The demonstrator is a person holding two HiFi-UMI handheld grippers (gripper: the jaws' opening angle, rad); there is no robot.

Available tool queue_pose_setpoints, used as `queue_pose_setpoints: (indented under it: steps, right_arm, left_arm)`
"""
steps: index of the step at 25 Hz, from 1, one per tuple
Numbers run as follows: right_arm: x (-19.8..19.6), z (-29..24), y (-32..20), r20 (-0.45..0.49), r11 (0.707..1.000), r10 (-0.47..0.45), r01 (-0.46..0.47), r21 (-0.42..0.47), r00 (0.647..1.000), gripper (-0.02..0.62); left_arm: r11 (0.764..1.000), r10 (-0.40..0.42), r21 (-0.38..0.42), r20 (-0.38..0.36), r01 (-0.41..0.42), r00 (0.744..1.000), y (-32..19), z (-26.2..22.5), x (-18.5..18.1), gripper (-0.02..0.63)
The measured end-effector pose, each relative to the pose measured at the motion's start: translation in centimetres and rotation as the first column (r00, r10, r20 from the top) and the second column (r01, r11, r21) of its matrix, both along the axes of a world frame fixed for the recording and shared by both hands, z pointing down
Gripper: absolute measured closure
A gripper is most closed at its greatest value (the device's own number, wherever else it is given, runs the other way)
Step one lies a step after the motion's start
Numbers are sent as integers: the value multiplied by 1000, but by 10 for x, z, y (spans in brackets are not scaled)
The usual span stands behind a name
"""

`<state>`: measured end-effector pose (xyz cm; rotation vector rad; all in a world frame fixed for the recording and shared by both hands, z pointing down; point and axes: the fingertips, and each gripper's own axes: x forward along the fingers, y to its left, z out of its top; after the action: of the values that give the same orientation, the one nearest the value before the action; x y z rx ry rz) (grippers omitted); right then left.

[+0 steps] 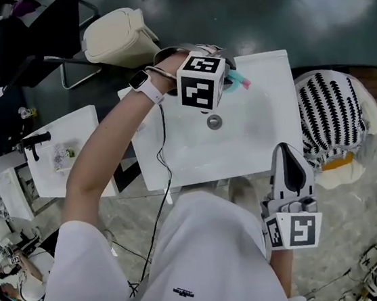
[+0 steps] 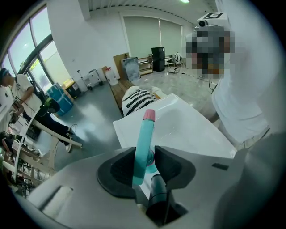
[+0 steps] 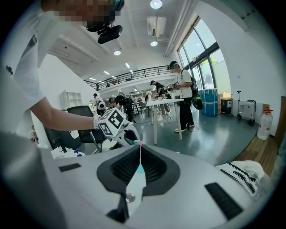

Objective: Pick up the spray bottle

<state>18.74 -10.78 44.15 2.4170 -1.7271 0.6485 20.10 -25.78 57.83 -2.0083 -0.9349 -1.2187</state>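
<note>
Grasp is the step in hand, by judgement.

Head view: the left gripper (image 1: 225, 75) reaches steeply down over the far rim of the sink (image 1: 275, 136). The bottle (image 1: 238, 81), teal with a pink cap, projects from under its marker cube. Whether the bottle rests on the rim or hangs clear cannot be told. The sink shows a drain (image 1: 213, 121) and nothing else inside. The right gripper (image 1: 283, 150) lies at the near rim, well apart from the bottle. A beige bag (image 1: 117, 38) sits beyond the sink; its contents are hidden.

Left gripper view: the jaws stand at a narrow setting with the bottle between them. A pad bears against each side of its body, and the cap end points away toward the sink. The grip looks seated.

Right gripper view: the jaws are together and hold nothing. The sink shows through the slit below the tips.

Next move, by judgement: a straight lift with pad pressure maintained, since the smooth, slim body could slip or swivel.
</note>
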Motion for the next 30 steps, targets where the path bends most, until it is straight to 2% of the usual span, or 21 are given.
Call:
queue_pose_setpoints:
  steps: [6,12,16,20,25,30]
  right_arm:
    - [0,-4,2,-7,1000,-3,4,9,1000,588]
    - [-2,-14,9,-23,1000,3,-2,30,1000,588]
    - [-1,-19,19,-33,999,8,-7,37,999,588]
    - [-2,-24,29,-42,999,2,0,49,999,588]
    - [-6,-35,40,-54,997,-14,18,73,998,588]
    - [-10,-49,55,-83,994,-39,48,101,996,588]
  left_arm:
    - [1000,-22,-19,24,22,999,6,0,-3,483]
    - [998,-58,3,24,58,998,6,-1,-6,485]
    - [993,-115,-22,16,115,993,10,-9,-7,485]
    - [979,-200,-50,-26,198,980,13,-28,-4,485]
    - [961,-270,-84,-83,263,959,24,-57,-7,485]
    - [916,-389,-161,-128,368,912,45,-91,-18,485]
